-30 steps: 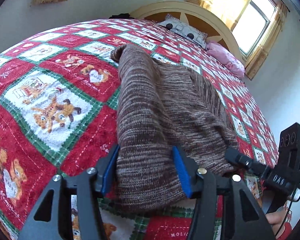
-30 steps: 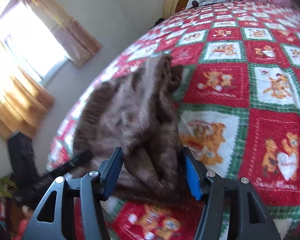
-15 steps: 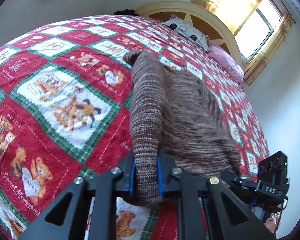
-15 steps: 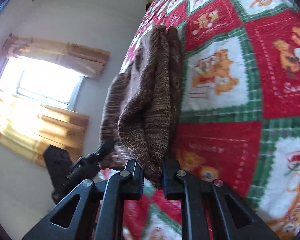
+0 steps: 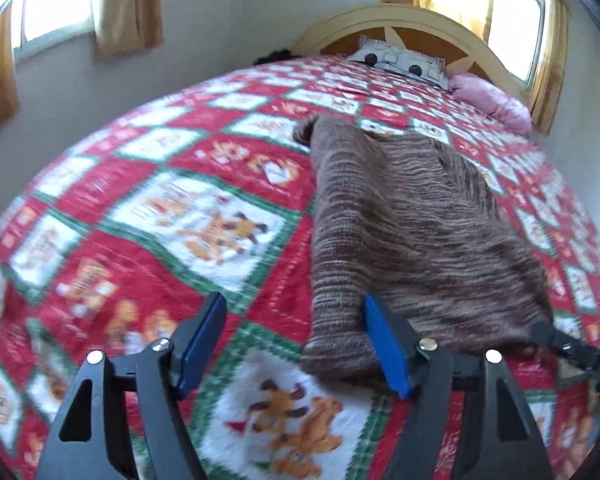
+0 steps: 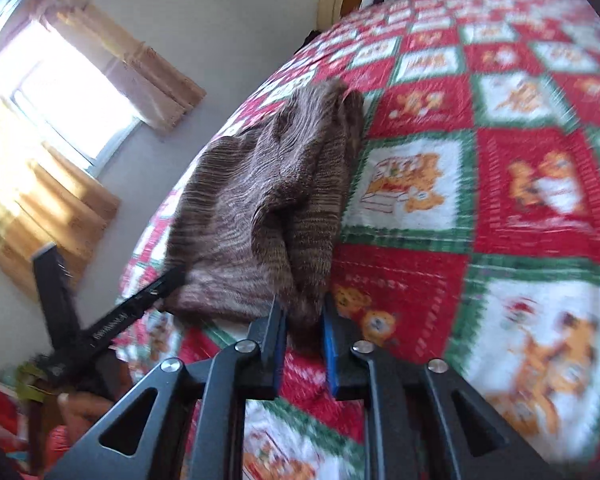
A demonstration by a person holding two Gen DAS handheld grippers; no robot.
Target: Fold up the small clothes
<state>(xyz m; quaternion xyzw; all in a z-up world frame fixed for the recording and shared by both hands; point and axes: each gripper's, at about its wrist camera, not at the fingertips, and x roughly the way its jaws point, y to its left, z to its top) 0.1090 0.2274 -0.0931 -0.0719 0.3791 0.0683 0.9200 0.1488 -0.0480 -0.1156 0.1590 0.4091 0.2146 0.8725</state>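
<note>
A brown knitted garment [image 5: 412,232] lies lengthwise on the red, green and white patchwork quilt [image 5: 188,216]. My left gripper [image 5: 296,340] is open; the garment's near corner lies between its blue pads, close to the right pad, and is not clamped. In the right wrist view the same garment [image 6: 268,184] lies bunched with a fold along its right side. My right gripper [image 6: 304,324] is shut on its near edge. The left gripper's body [image 6: 112,320] shows at the left there.
A cream headboard [image 5: 400,24] stands at the far end with a patterned pillow [image 5: 400,60] and a pink pillow [image 5: 488,100]. Curtained windows [image 6: 56,88] line the walls. The quilt spreads wide on both sides of the garment.
My left gripper has opened and let go of the garment's corner, which now lies on the quilt. My right gripper stays shut on the garment, now lowered toward the bed.
</note>
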